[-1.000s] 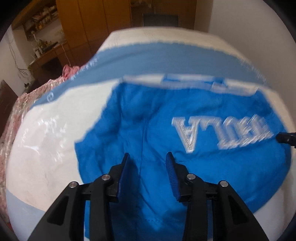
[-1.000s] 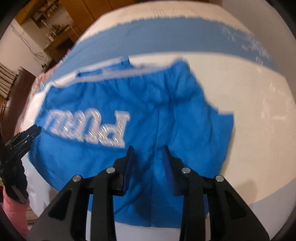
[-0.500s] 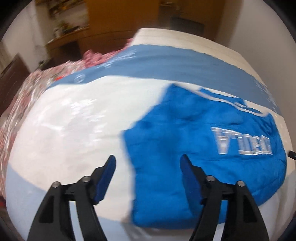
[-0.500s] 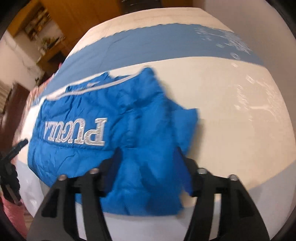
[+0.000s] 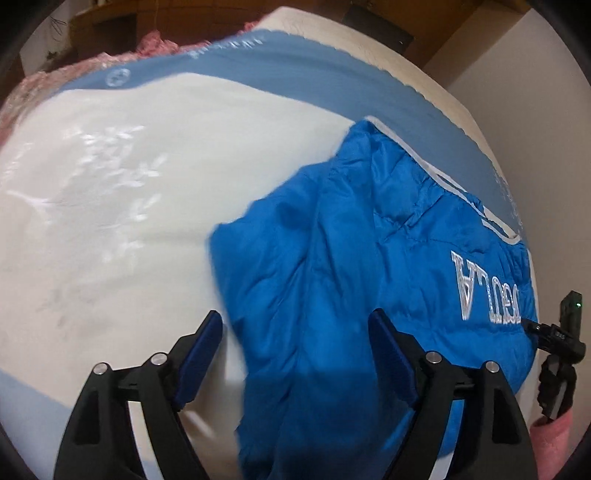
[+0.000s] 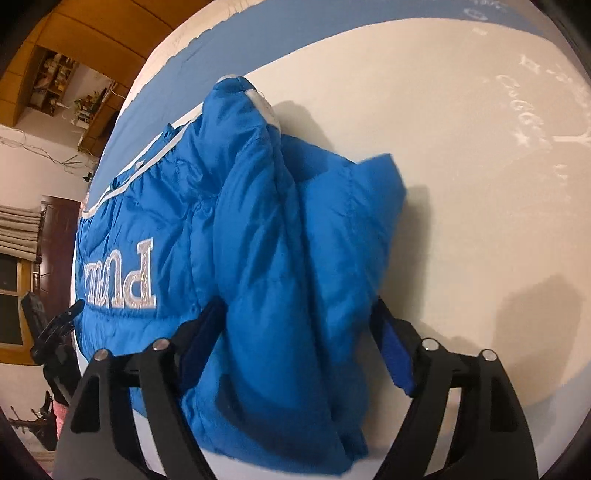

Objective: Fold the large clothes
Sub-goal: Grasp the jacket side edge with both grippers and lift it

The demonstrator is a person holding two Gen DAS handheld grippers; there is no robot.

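My left gripper (image 5: 295, 354) stands wide open with nothing between its blue pads (image 5: 201, 354); it hovers over the left edge of the blue puffer jacket (image 5: 351, 295). My right gripper (image 6: 299, 343) is just as widely spread and holds nothing either, hanging above the jacket's (image 6: 240, 258) right side, where a folded-in sleeve bunches up. Whether either set of pads brushes the fabric I can't quite tell, as both views are blurred there.

The jacket lies on the white bed cover (image 5: 110, 203), its silver lettering (image 6: 125, 280) upside down to me and its white-trimmed hem (image 5: 436, 173) along the far edge, meeting the cover's blue stripe (image 5: 277, 70). Left of the jacket the cover runs bare out to a pink patterned cloth (image 5: 74, 70) at its far-left margin. Right of the jacket, the cover (image 6: 480, 166) is open out to its pale-blue border. Beyond the stripe stands wooden cabinetry (image 6: 92, 22).
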